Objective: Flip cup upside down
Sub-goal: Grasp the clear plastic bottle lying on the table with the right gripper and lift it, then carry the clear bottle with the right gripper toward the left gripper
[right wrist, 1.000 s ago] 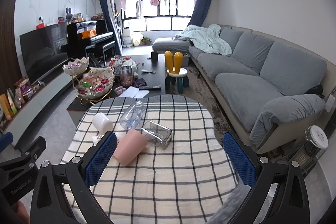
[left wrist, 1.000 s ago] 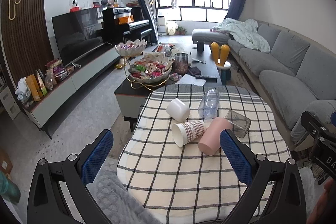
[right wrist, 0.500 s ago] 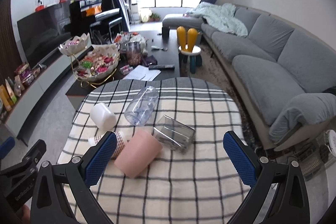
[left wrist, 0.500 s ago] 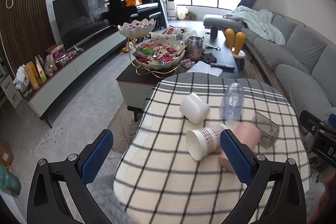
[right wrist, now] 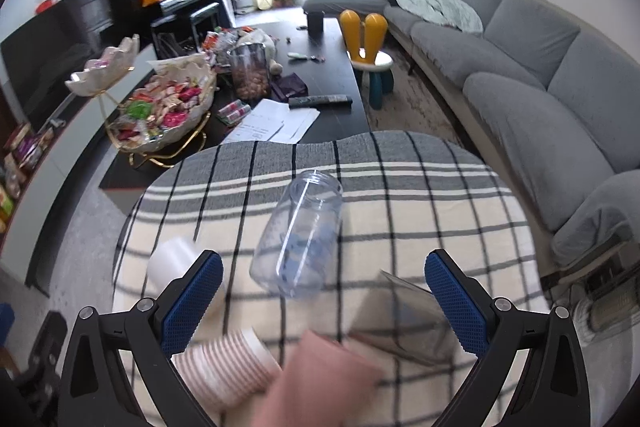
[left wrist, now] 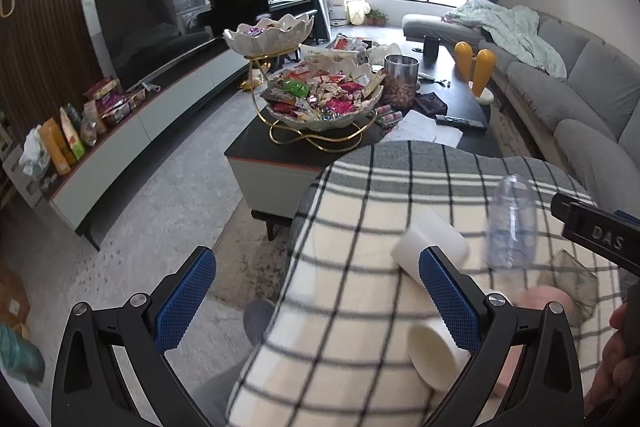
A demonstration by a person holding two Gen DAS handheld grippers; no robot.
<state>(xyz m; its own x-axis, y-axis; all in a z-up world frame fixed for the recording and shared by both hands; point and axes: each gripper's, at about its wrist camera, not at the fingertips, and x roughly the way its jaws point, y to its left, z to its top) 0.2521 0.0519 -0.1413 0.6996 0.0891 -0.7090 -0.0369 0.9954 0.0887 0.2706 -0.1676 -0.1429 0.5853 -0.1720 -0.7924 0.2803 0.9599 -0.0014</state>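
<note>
1. Left wrist view: the left gripper [left wrist: 316, 301] hung with its blue-padded jaws wide apart and empty, over the near left edge of the checked-cloth table [left wrist: 352, 307]. Just beyond its right pad lay the plain white cup [left wrist: 436, 243], tipped on its side, and nearer, a checked paper cup [left wrist: 434, 355] with its mouth facing the camera. Both looked within reach, so I judged the spread jaws were ready for a grasp.

2. Right wrist view: the right gripper [right wrist: 324, 301] was likewise spread and empty. The clear plastic bottle [right wrist: 298, 235] lay between its pads, farther off, with the pink cup [right wrist: 320, 383] and grey glass tumbler [right wrist: 408, 323] on their sides nearer. No cup was yet inverted.
</note>
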